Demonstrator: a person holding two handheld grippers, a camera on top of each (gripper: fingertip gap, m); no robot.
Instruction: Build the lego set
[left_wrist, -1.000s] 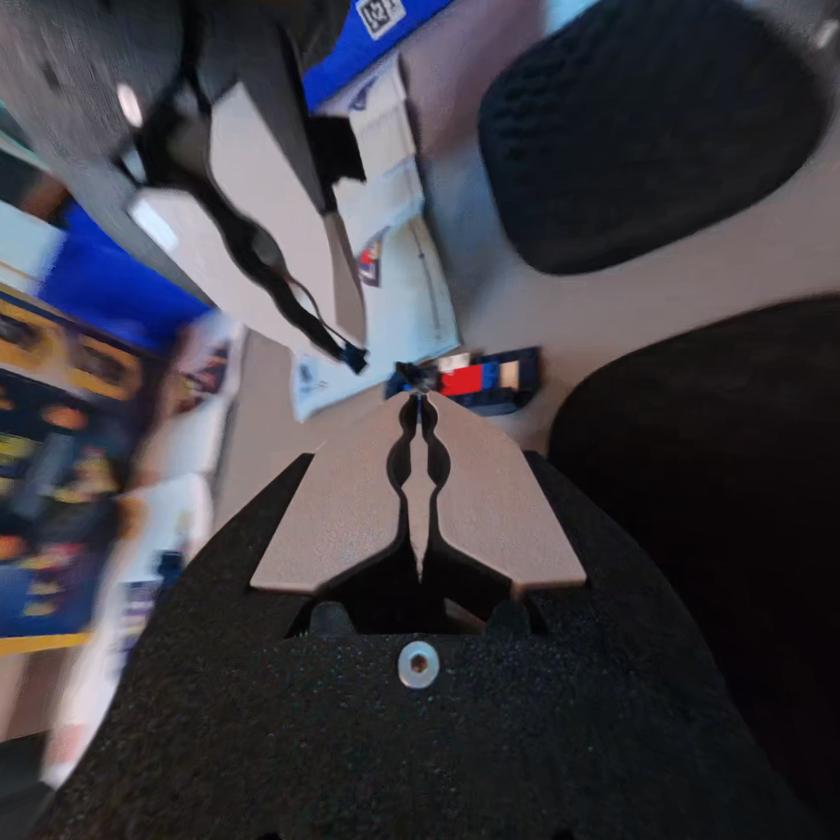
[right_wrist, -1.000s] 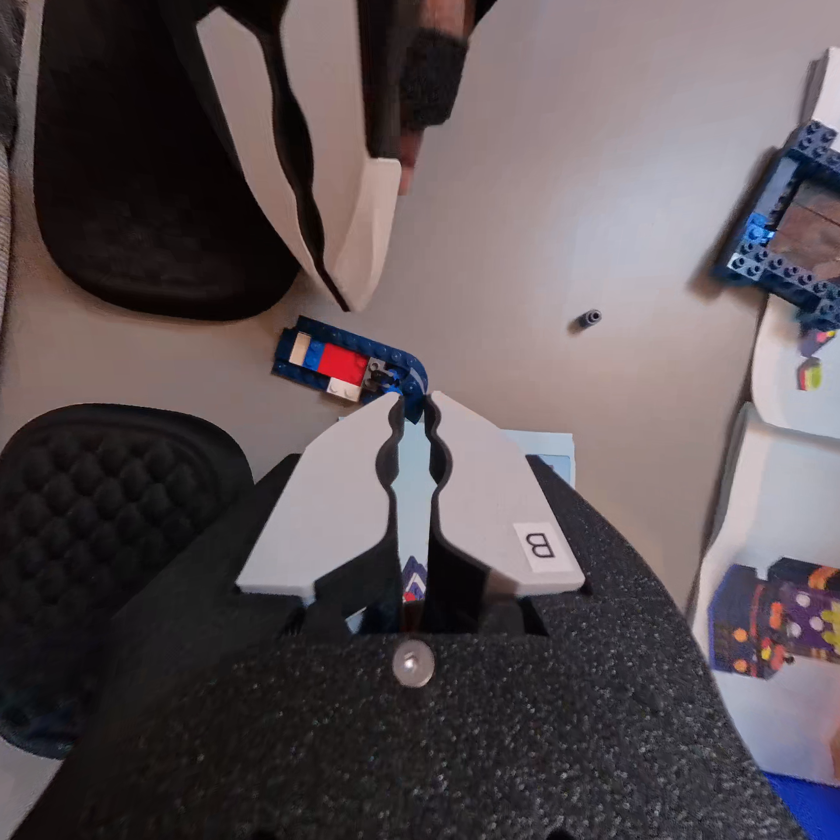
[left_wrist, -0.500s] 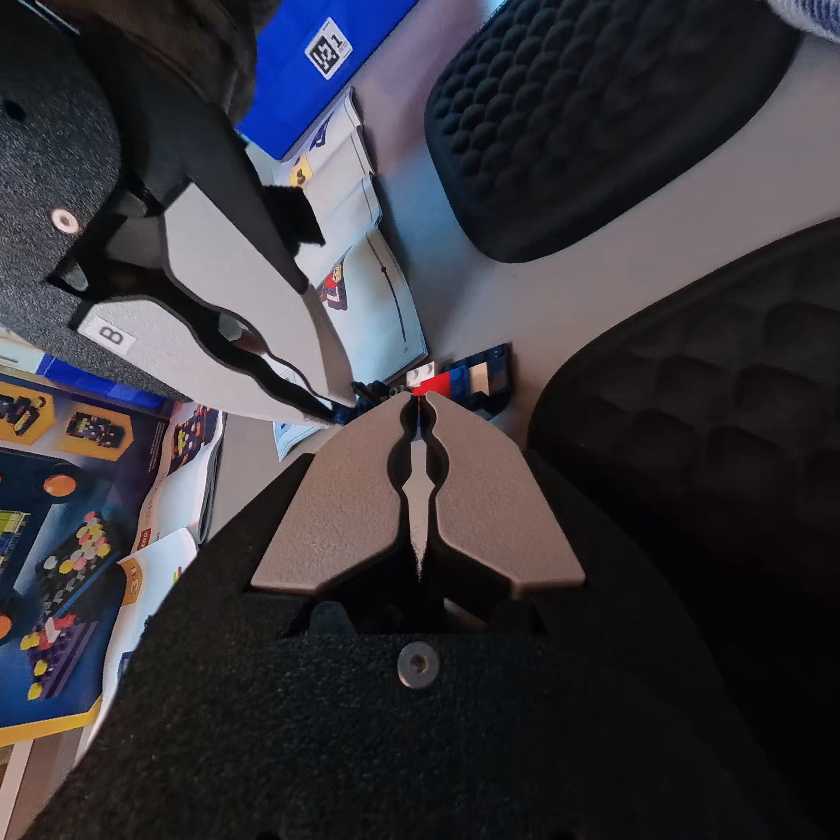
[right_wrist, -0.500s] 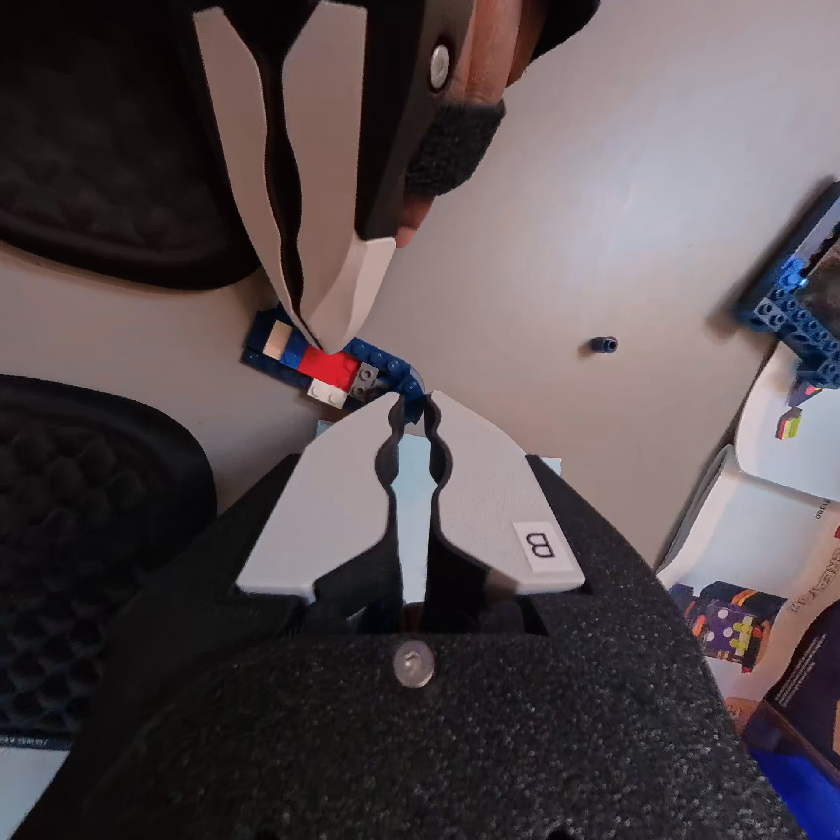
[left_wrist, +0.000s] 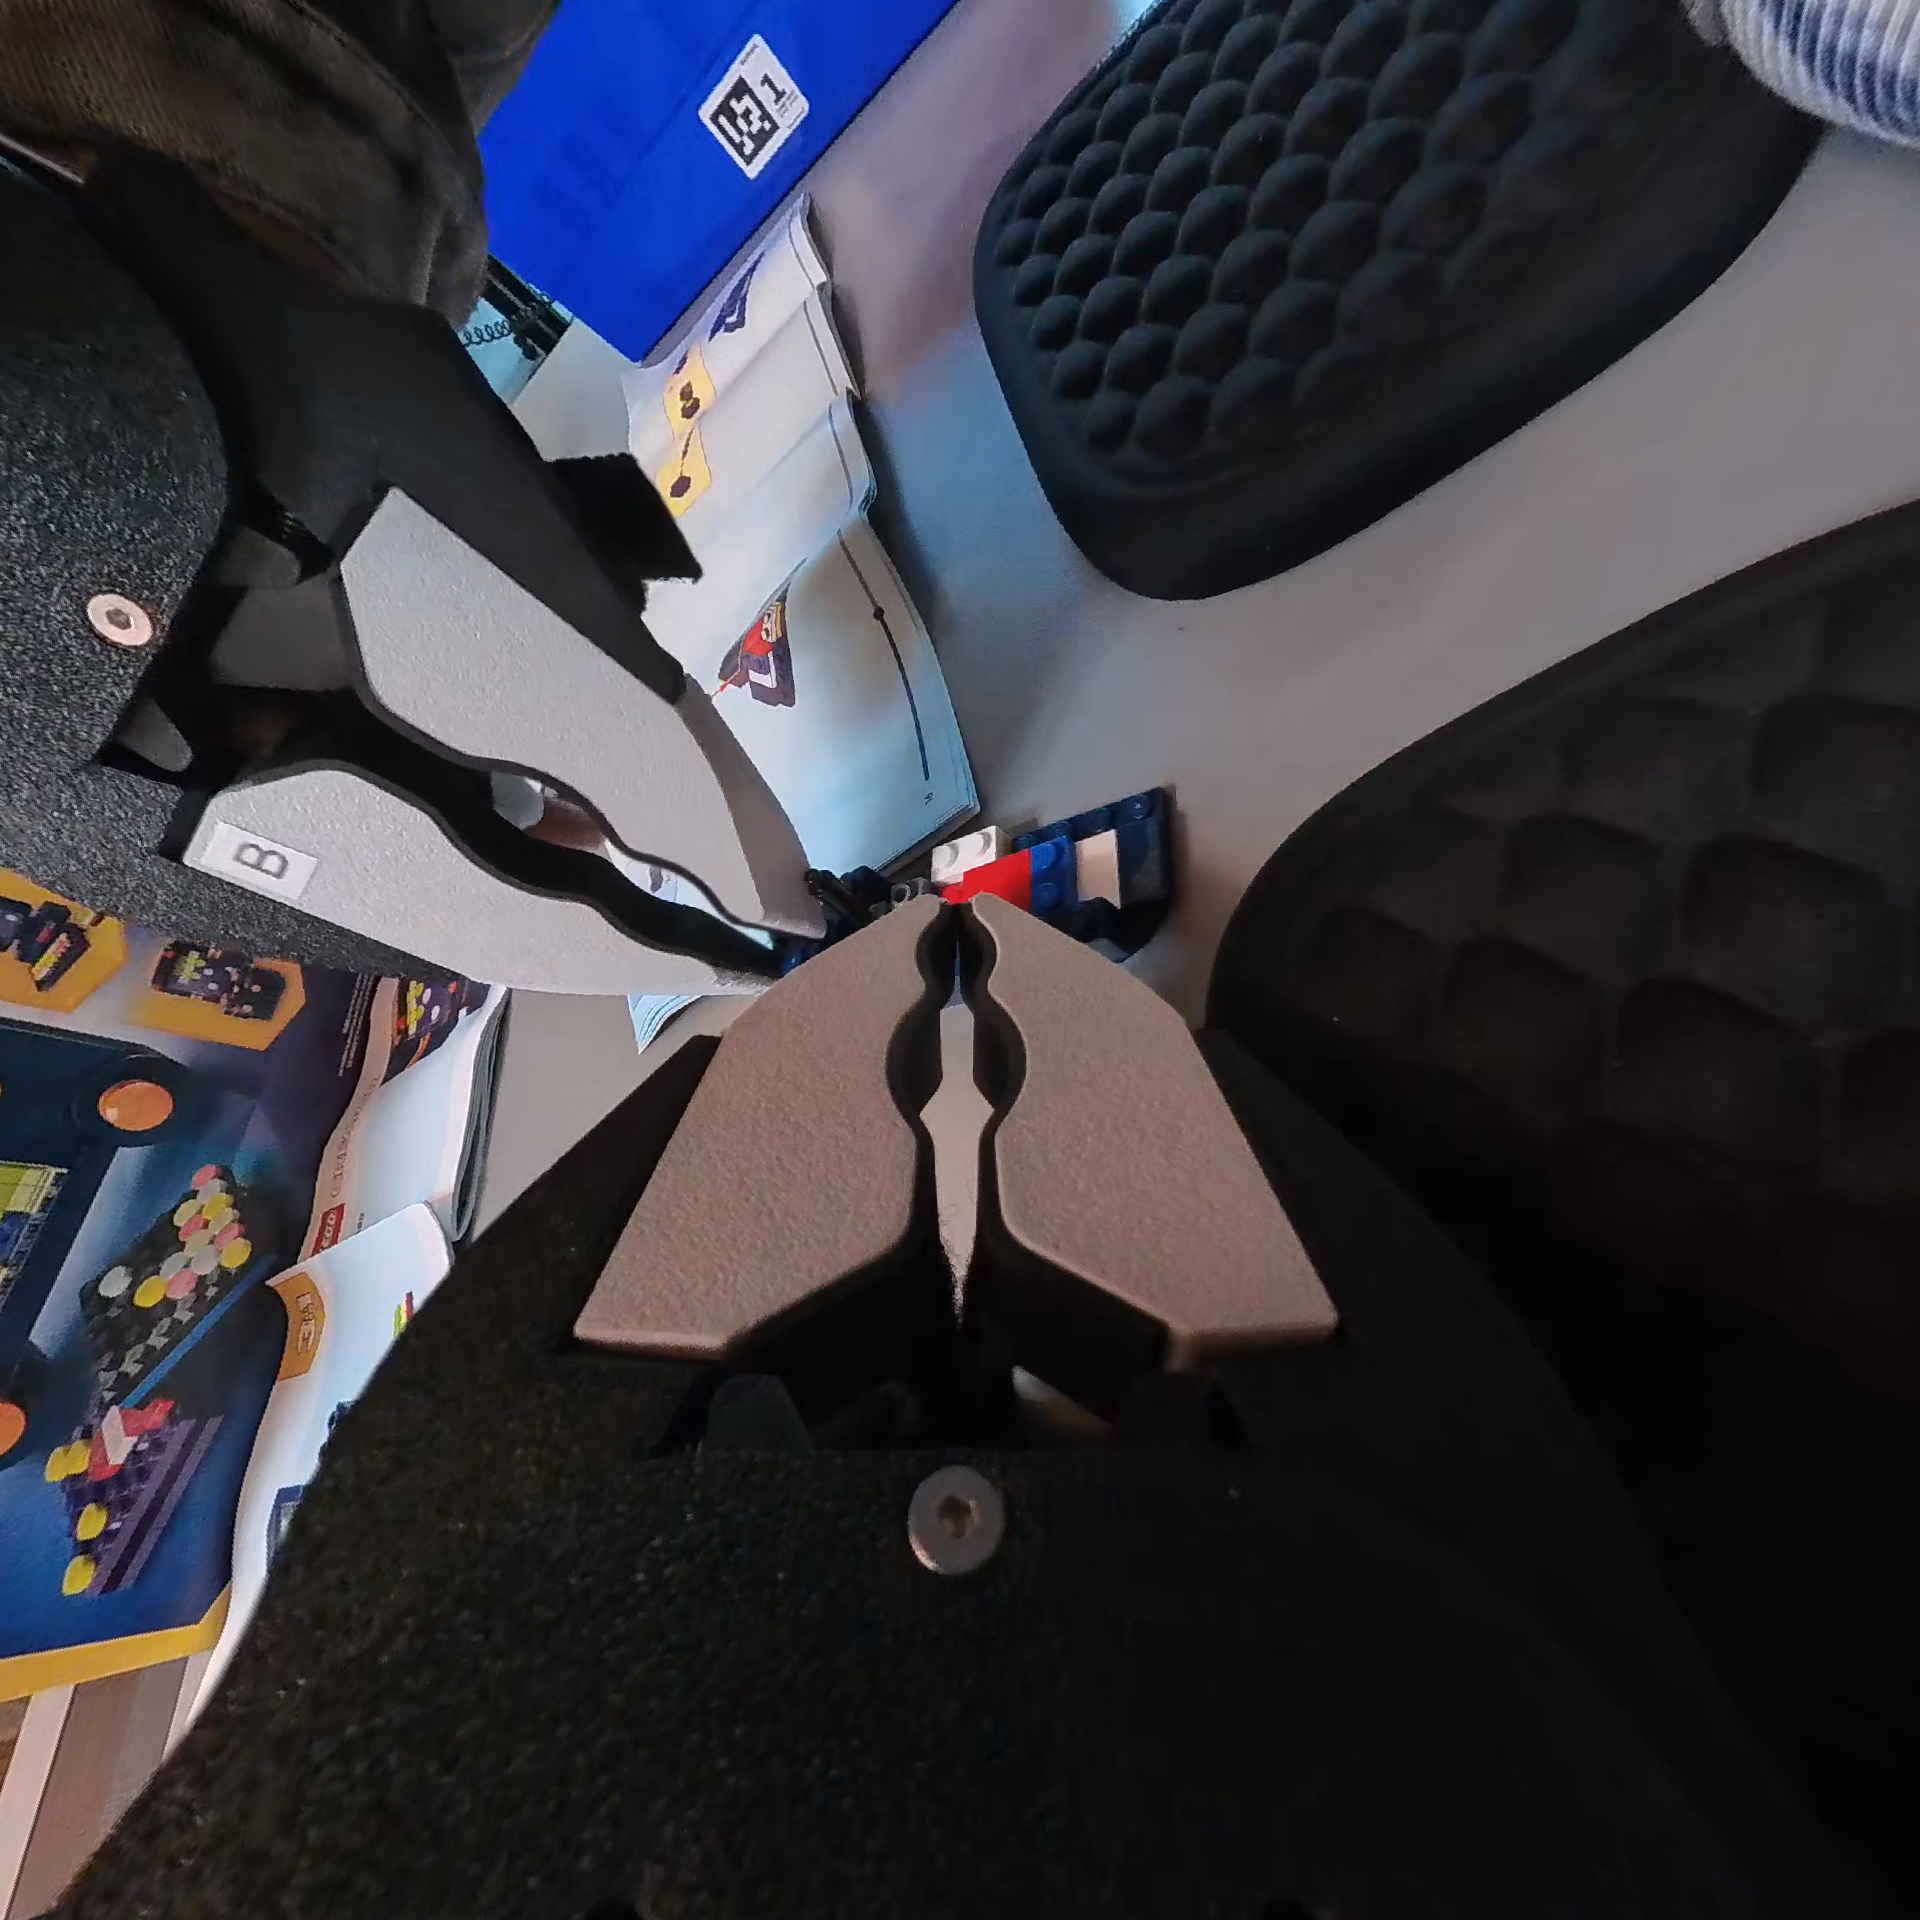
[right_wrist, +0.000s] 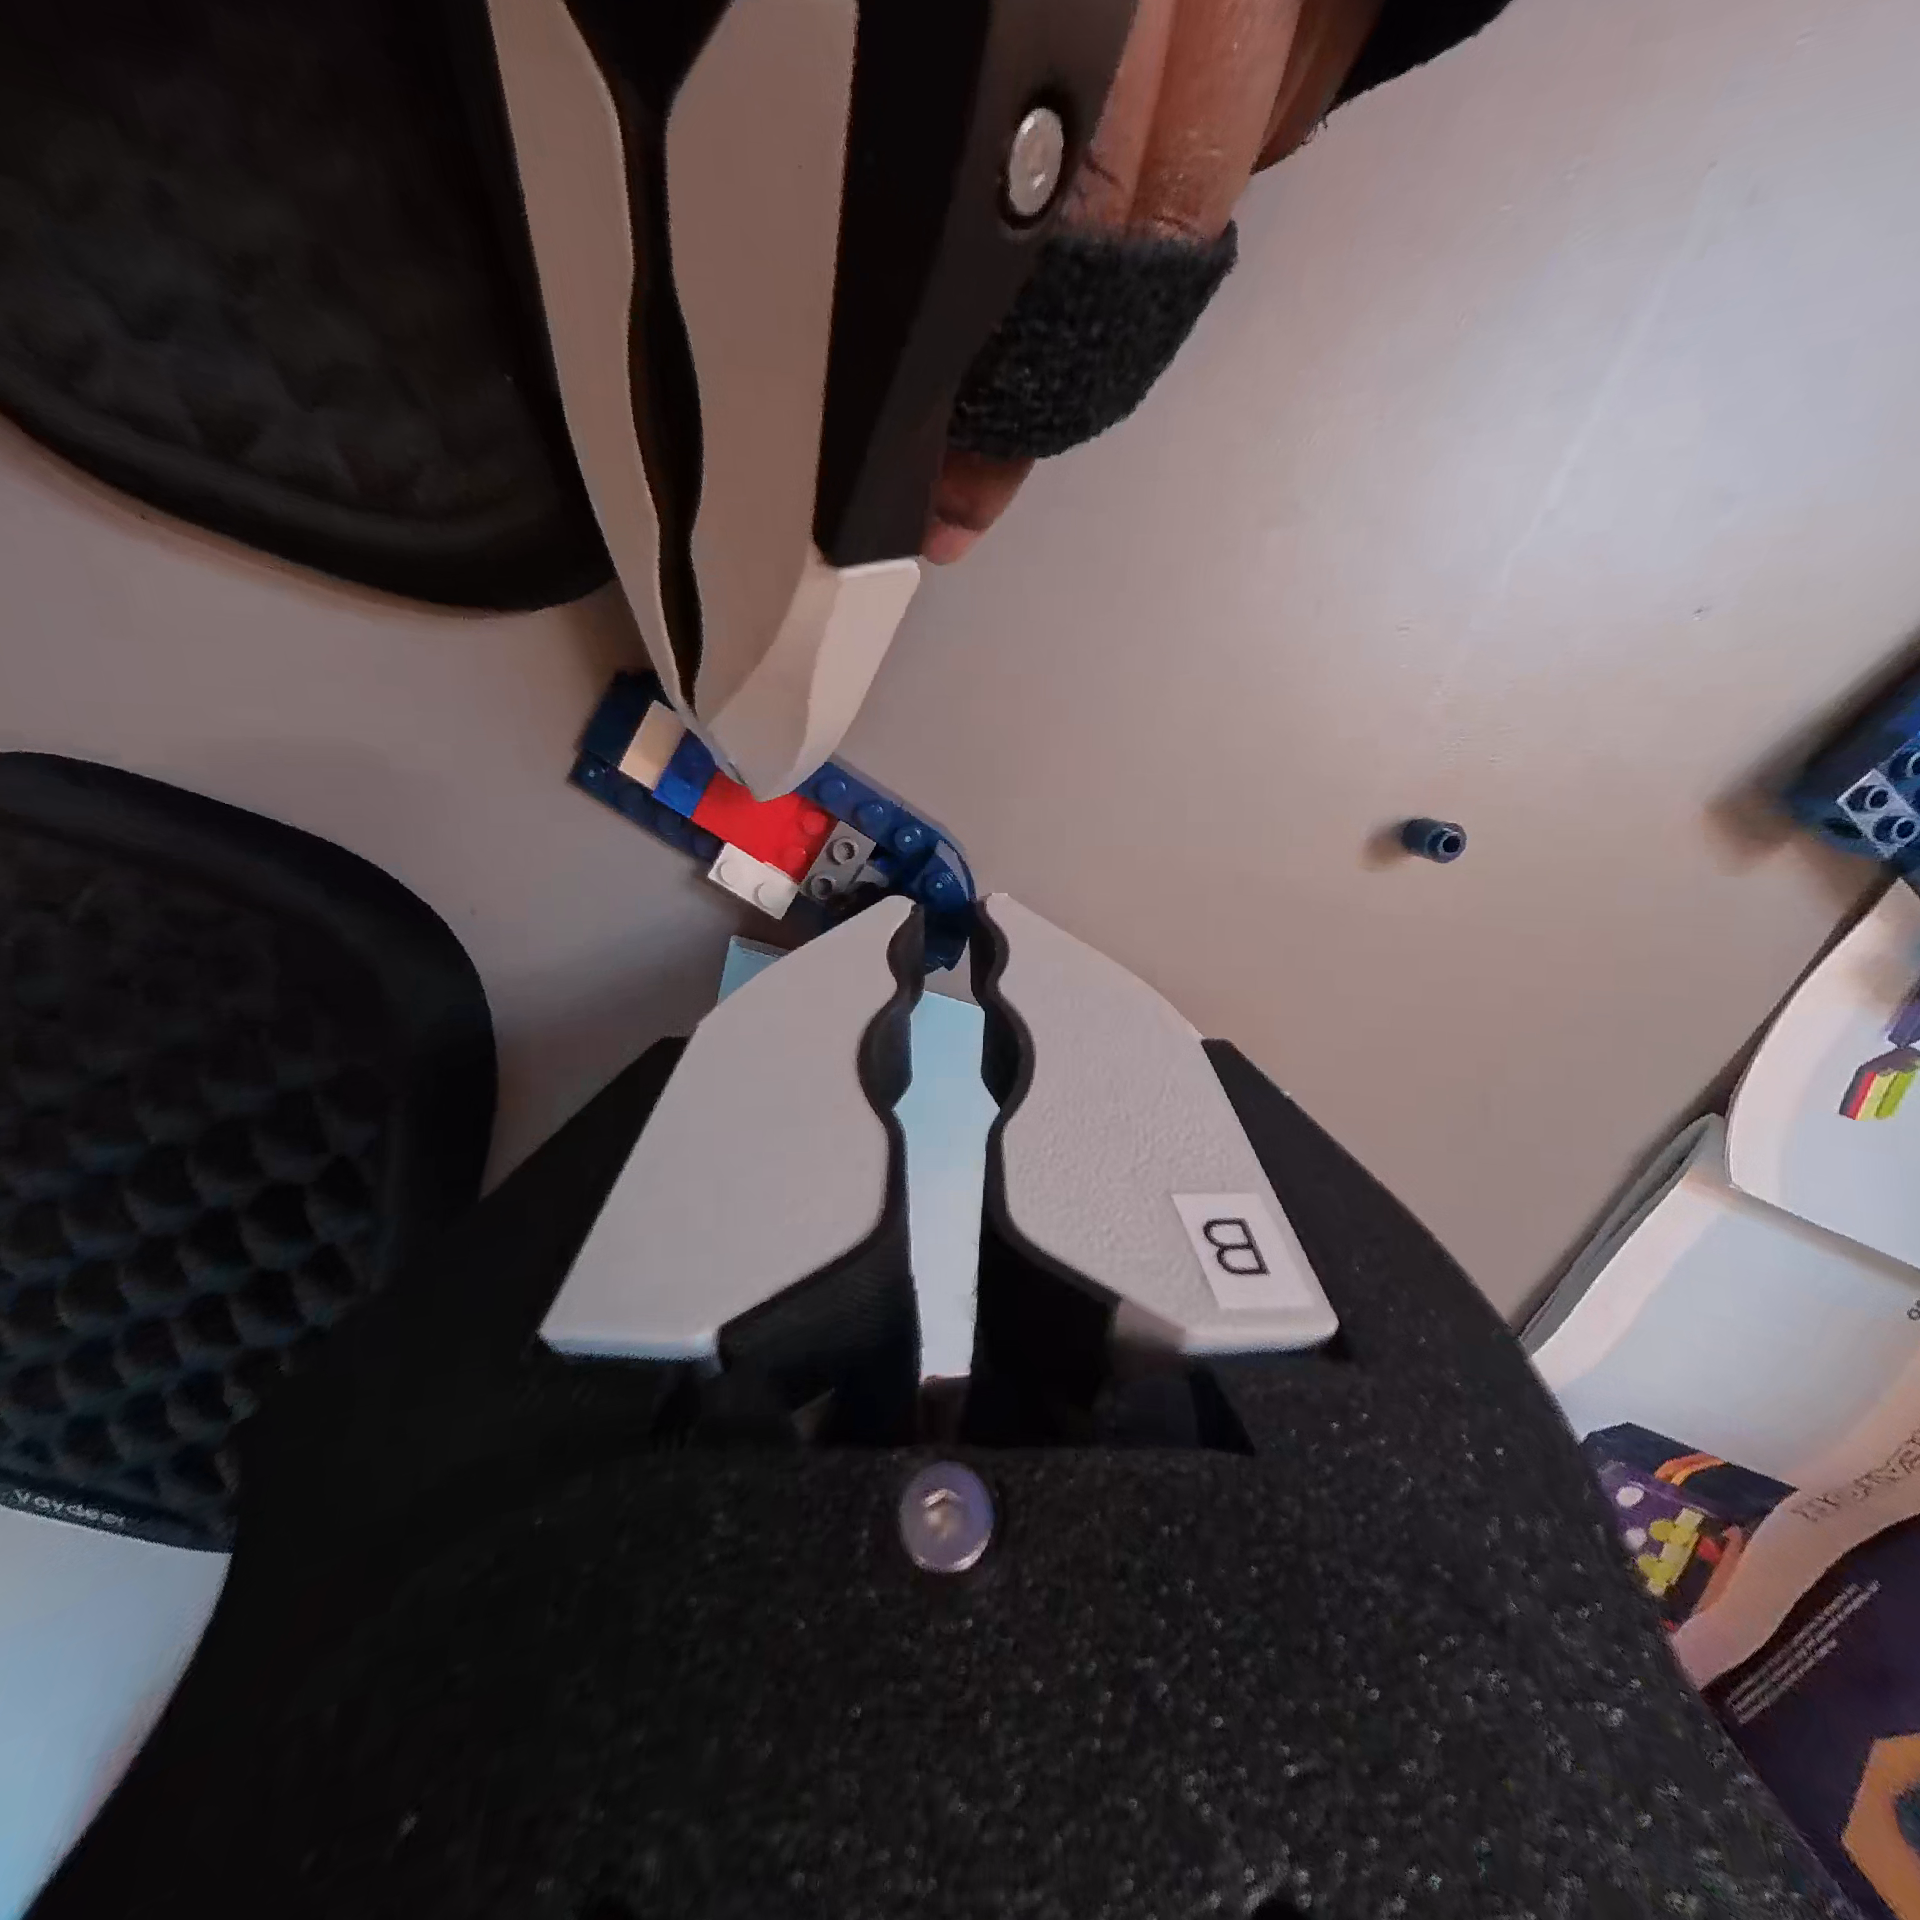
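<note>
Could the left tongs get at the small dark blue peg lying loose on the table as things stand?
Probably yes: the peg lies alone on bare table, nothing around it. But the left tongs are shut, tips on the brick assembly, so they must lift and open.

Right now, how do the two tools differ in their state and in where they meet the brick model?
The left tool is shut, its tip on the model's red brick. The right tool is slightly apart, pads closed on the model's dark blue rounded end. The left one comes from above; the right one from the end. Both touch the same model on the table.
</note>
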